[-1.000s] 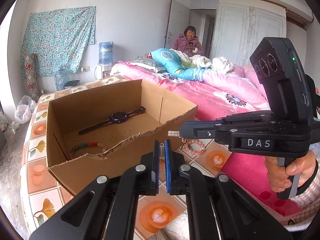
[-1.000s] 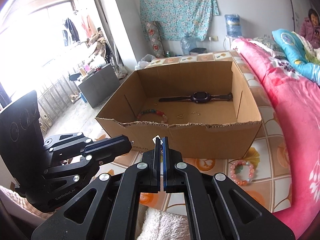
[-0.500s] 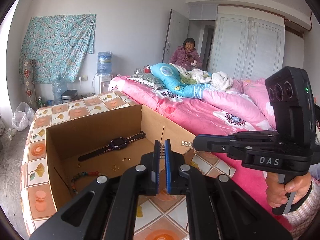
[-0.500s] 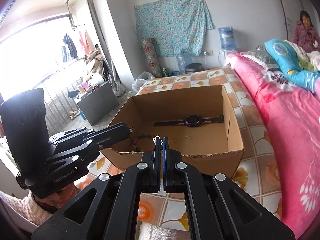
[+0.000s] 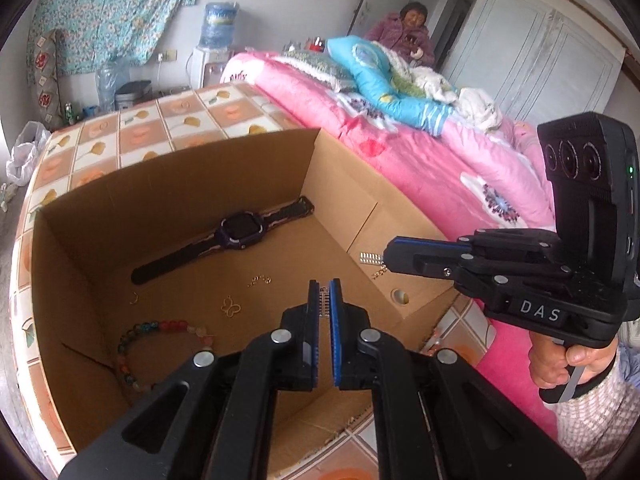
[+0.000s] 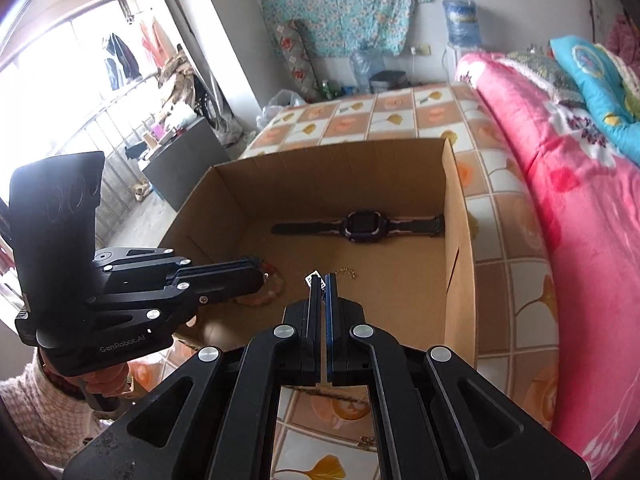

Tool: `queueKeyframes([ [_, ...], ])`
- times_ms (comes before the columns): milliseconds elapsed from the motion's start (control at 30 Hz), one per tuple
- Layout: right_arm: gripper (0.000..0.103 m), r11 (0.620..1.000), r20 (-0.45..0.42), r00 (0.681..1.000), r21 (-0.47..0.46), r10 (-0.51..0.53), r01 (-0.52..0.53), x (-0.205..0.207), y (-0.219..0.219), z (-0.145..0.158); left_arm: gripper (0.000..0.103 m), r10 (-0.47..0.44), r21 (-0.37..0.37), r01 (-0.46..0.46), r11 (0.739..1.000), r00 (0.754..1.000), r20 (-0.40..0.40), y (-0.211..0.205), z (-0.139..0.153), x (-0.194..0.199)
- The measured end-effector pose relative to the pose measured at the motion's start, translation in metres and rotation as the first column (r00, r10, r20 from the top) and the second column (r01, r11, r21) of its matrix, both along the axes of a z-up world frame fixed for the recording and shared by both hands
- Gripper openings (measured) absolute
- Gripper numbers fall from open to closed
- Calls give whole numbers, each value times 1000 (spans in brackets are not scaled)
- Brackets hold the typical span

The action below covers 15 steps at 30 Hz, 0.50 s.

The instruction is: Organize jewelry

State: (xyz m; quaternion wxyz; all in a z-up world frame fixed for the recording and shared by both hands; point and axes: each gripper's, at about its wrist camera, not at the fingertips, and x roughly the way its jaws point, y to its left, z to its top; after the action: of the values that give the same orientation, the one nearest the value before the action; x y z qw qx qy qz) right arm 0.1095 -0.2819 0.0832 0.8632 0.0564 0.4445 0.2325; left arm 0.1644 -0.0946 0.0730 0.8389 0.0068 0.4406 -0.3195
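Note:
An open cardboard box [image 5: 180, 168] [image 6: 456, 240] holds a dark purple watch [image 5: 240, 232] [image 6: 360, 226], a multicoloured bead bracelet [image 5: 160, 326], a gold butterfly charm [image 5: 231, 306] and small gold bits [image 5: 260, 279] [image 6: 348, 271]. My left gripper [image 5: 325, 284] [image 6: 262, 276] hangs over the box's near half, shut on a small silver rhinestone piece [image 5: 325, 302]. To its right, over the box's right side, my right gripper [image 5: 386, 254] [image 6: 322, 278] is shut on a like rhinestone piece [image 5: 370, 258] from which a thin gold chain [image 5: 378, 274] dangles. In the right wrist view the left gripper hides part of the bracelet.
The box sits on a surface covered in a tile-patterned cloth [image 6: 400, 116]. A bed with a pink quilt [image 5: 440, 168] [image 6: 580, 220] runs along the right. A person [image 5: 404, 32] sits at the far end of the bed. A water dispenser [image 5: 216, 40] stands by the back wall.
Both grippers have moved forward from in front of the box to over its inside, still shut on their small pieces. The pink bracelet outside the box has dropped out of view.

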Motion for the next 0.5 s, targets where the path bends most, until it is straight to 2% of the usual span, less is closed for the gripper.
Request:
queueKeyframes([
  [100,0,1000,-30,999,-9,19,-19,16,-1,-9,4,17,66,-14,998,999,-46,-10,-14,14],
  [333,7,998,-59,997,-9,54,-55,38,-3,-17,5,106,66,-94,993,971,-216,-5,-32,46],
  [500,5,999,-33,999,39,33,-32,44,-14,-12,7,180,64,-171,983,963,-199,6,-29,52],
])
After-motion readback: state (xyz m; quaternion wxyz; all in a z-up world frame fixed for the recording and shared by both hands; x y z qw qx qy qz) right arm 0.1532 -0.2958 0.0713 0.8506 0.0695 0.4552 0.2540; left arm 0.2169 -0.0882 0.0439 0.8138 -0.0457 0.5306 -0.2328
